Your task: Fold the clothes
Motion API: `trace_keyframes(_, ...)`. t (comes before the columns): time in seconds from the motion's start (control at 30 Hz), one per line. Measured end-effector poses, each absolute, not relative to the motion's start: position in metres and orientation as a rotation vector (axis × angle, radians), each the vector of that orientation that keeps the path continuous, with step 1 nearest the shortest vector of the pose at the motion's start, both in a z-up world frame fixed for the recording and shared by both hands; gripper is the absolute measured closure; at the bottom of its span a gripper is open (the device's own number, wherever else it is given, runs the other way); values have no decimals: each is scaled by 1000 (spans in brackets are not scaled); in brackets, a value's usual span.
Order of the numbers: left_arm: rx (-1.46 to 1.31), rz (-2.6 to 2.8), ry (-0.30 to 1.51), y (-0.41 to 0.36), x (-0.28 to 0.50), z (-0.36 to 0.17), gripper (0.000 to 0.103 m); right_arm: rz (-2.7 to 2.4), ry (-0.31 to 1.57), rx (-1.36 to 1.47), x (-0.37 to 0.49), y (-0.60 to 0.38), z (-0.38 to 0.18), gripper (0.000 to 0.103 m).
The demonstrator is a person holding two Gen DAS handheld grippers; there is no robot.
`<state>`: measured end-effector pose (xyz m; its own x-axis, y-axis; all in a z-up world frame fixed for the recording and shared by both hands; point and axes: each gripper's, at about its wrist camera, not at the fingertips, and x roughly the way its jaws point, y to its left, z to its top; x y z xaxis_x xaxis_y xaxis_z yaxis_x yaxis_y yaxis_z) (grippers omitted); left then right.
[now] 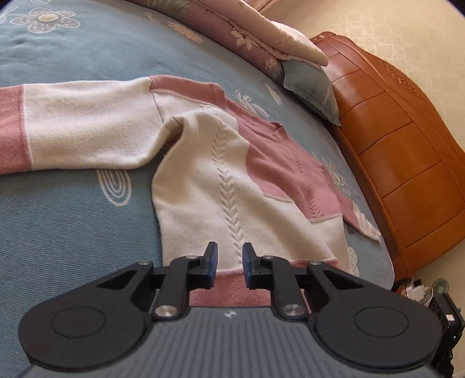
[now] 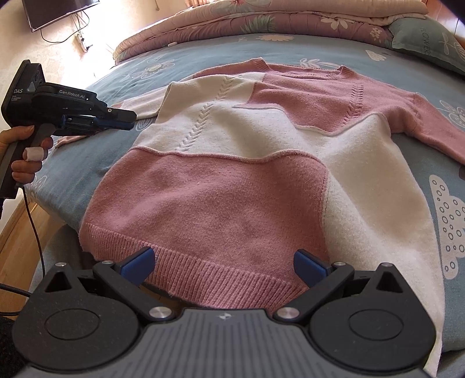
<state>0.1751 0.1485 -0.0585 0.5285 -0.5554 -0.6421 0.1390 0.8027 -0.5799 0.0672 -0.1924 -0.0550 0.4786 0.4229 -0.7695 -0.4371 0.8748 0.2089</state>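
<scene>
- While the pink-and-cream sweater (image 2: pixel 232 162) lies spread on the bed (image 2: pixel 407 72), both sleeves out, hem at 6 o'clock:
- Right hand-held gripper (image 2: pixel 223 266) jaws wide apart over hem; shallow bite risks slipping.
- Left hand-held gripper (image 1: pixel 229 267) narrowly apart, empty; may snag the bedsheet.

A bed (image 2: pixel 87 186) under a blue flower-printed sheet carries a pink-and-cream sweater (image 2: pixel 232 186) spread flat, a folded quilt (image 2: pixel 232 20) and a pillow (image 2: pixel 430 46) behind.

Pink-and-cream sweater (image 2: pixel 232 162) spread flat on blue floral bedsheet (image 2: pixel 412 72), ribbed hem between wide-apart fingers of right gripper (image 2: pixel 226 266), left gripper (image 2: pixel 132 117) far forward-left in a hand (image 2: pixel 24 151), quilt (image 2: pixel 261 20) beyond.
</scene>
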Motion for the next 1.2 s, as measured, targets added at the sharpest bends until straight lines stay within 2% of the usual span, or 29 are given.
trace_keyframes(0.07, -407, -413, 1000, 130, 170, -72, 81, 521, 932, -20, 66, -194, -54, 0)
trace_keyframes(0.13, -382, -400, 976, 131, 158, -75, 83, 511, 928, -13, 65, -197, -54, 0)
trace_keyframes(0.33, -279, -350, 1031, 145, 129, -62, 83, 494, 931, 56, 71, -210, -59, 0)
trace_keyframes(0.37, -241, -343, 1035, 141, 129, -56, 81, 494, 930, 63, 72, -210, -59, 0)
trace_keyframes(0.4, -185, -341, 1015, 132, 129, -49, 71, 494, 925, 66, 72, -211, -58, 0)
trace_keyframes(0.47, -103, -352, 975, 114, 134, -40, 61, 497, 910, 69, 71, -211, -55, 0)
trace_keyframes(0.67, 22, -428, 882, 57, 164, -31, 57, 456, 845, 97, 72, -234, -37, 0)
trace_keyframes(0.83, -56, -316, 953, 70, 184, -61, 54, 398, 822, 178, 84, -275, -30, 0)
trace_keyframes(1.03, -155, -311, 955, 83, 181, -62, 51, 401, 806, 412, 136, -338, -34, 0)
trace_keyframes(1.2, -179, -301, 963, 76, 184, -62, 37, 432, 827, 697, 204, -384, -63, 0)
